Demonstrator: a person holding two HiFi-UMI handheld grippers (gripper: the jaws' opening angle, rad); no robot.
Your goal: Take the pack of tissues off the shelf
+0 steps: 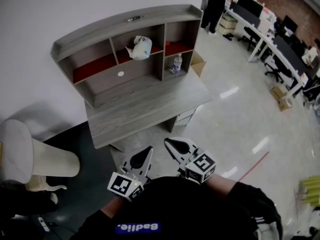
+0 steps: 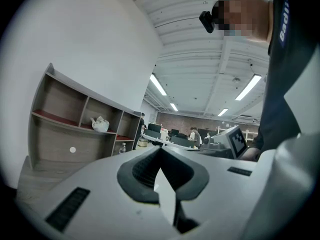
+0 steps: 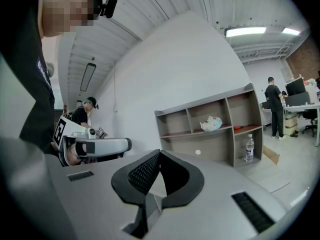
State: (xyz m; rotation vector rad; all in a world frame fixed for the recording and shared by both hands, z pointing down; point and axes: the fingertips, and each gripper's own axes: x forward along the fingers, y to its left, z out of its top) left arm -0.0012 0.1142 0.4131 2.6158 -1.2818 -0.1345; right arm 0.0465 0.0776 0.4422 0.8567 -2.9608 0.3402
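Observation:
The pack of tissues (image 1: 140, 47), white and crumpled, lies on the red-lined middle shelf of the grey wooden hutch (image 1: 125, 21) on the desk (image 1: 145, 106). It also shows in the left gripper view as the pack (image 2: 100, 124) and in the right gripper view as the pack (image 3: 211, 123). My left gripper (image 1: 148, 149) and right gripper (image 1: 168, 142) hang side by side near my body, short of the desk's front edge and far from the shelf. Both have their jaws together with nothing between them, as the left gripper (image 2: 160, 150) and right gripper (image 3: 160, 153) show up close.
A clear water bottle (image 1: 177, 63) stands in the lower right compartment. A white chair (image 1: 30, 154) is at the left of the desk, and a cardboard box (image 1: 198, 64) sits behind its right end. Office desks and a standing person (image 1: 215, 6) are at the back right.

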